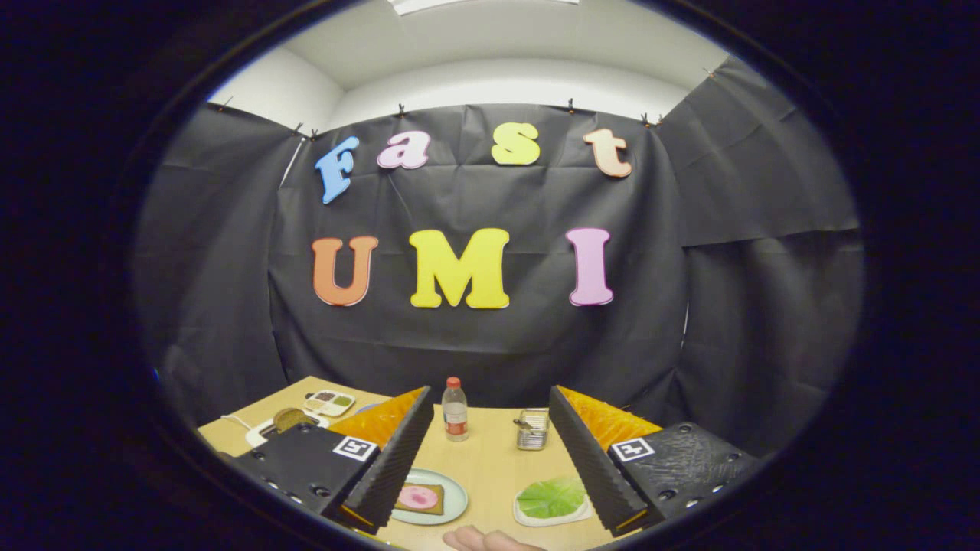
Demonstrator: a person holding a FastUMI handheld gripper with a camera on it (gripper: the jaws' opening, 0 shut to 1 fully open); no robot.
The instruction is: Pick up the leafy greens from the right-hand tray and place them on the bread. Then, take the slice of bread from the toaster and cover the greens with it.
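My gripper (490,451) hangs high over the wooden table (490,463), open, with nothing between its two black ribbed fingers (394,467). Below the gap, by the left finger, a pale round plate (453,496) holds a slice of bread (420,498) topped with a pink slice. By the right finger a white tray (553,516) carries the leafy greens (551,497). Beyond the left finger, at the table's far left, a white toaster (264,430) holds a brown slice of bread (289,418) standing in its slot.
A small bottle with a red cap (455,409) stands at the back middle of the table. A metal mesh basket (532,429) sits to its right. A white divided dish (329,402) lies behind the toaster. A hand (486,540) rests at the table's near edge.
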